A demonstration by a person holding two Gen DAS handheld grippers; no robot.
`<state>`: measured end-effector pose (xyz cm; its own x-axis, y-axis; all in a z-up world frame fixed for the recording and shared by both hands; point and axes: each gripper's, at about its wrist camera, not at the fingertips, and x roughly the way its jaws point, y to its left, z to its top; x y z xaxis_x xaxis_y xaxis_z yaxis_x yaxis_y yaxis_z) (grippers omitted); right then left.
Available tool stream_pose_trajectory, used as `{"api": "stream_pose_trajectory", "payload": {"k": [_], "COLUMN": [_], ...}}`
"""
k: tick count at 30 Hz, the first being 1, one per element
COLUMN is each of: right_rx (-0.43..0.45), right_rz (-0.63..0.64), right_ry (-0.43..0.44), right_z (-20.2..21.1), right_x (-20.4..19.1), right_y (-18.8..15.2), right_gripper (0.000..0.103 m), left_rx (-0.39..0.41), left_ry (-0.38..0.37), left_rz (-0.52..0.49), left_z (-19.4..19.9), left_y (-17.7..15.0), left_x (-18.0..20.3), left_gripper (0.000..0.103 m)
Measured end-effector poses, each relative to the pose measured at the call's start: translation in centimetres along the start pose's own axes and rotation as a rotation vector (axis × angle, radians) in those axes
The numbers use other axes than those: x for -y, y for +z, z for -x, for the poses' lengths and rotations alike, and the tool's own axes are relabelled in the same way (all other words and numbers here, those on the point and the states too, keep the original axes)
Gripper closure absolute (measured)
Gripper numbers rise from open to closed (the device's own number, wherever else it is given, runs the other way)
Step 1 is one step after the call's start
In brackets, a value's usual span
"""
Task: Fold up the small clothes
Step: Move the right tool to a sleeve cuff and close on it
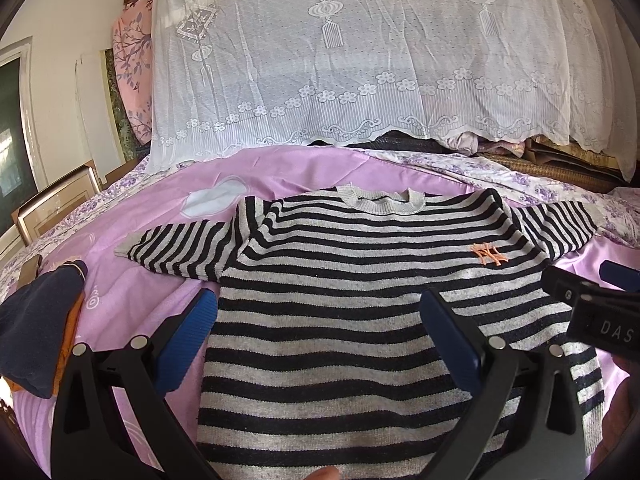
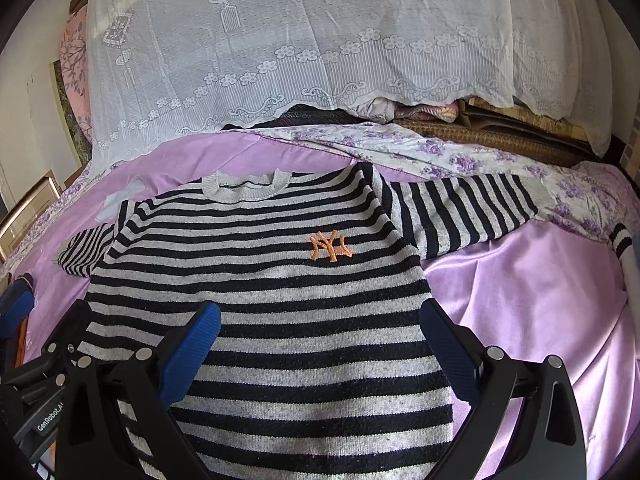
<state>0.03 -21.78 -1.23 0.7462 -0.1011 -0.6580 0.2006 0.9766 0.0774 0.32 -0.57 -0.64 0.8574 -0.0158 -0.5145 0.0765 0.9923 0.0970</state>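
Note:
A small grey-and-black striped sweater (image 1: 340, 280) with an orange logo lies flat, front up, on the purple bedspread (image 1: 132, 292); it also shows in the right wrist view (image 2: 280, 280). Both sleeves are spread out sideways. My left gripper (image 1: 320, 328) is open and empty, hovering over the sweater's lower left part, its left finger beyond the hem edge. My right gripper (image 2: 320, 340) is open and empty over the lower right part, its right finger past the sweater's side. The right gripper's body shows at the right edge of the left wrist view (image 1: 592, 304).
A dark blue and orange garment (image 1: 40, 328) lies on the bedspread at the left. A white lace cloth (image 1: 360, 60) covers a pile behind the bed. A floral sheet (image 2: 480, 156) and a striped cuff (image 2: 622, 236) lie at the right.

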Motion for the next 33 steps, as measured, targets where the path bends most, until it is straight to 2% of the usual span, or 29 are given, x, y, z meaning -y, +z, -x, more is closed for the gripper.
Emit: {"api": "stream_pose_trajectory", "payload": {"k": [6, 10, 12, 15, 20, 23, 26, 30, 33], "right_rx": [-0.054, -0.021, 0.027, 0.084, 0.061, 0.114, 0.165, 0.166, 0.130], "right_rz": [-0.142, -0.178, -0.217, -0.347, -0.553, -0.619, -0.615, -0.664, -0.733], "right_ry": [0.064, 0.079, 0.156, 0.264, 0.283, 0.293, 0.267, 0.276, 0.278], "right_z": [-2.2, -2.9, -3.0, -3.6, -5.2, -5.2, -5.3, -6.9, -9.0], "right_x": [3.8, 6.4, 8.2, 11.9, 18.5, 22.1, 24.8, 28.0, 30.1], "right_y": [0.3, 0.7, 0.7, 0.8, 1.8, 2.3, 3.7, 4.9, 4.9], "right_gripper": [0.003, 0.003, 0.003, 0.003, 0.003, 0.005, 0.013, 0.035, 0.039], "left_rx": [0.004, -0.022, -0.046, -0.084, -0.118, -0.160, -0.203, -0.187, -0.199], "left_ry": [-0.018, -0.021, -0.014, -0.009, 0.005, -0.017, -0.098, -0.095, -0.103], "left_rz": [-0.047, -0.077, -0.094, -0.124, -0.185, -0.193, -0.202, -0.257, -0.257], "left_z": [-0.1, -0.7, -1.4, -2.4, -3.5, -4.0, -4.4, -5.5, -7.9], "left_y": [-0.4, -0.8, -1.1, -1.8, -2.8, -2.4, -0.8, 2.6, 4.8], "left_x": [1.2, 2.0, 2.5, 3.3, 4.8, 5.4, 7.0, 11.4, 14.7], "left_gripper": [0.004, 0.004, 0.004, 0.004, 0.004, 0.004, 0.004, 0.004, 0.004]}}
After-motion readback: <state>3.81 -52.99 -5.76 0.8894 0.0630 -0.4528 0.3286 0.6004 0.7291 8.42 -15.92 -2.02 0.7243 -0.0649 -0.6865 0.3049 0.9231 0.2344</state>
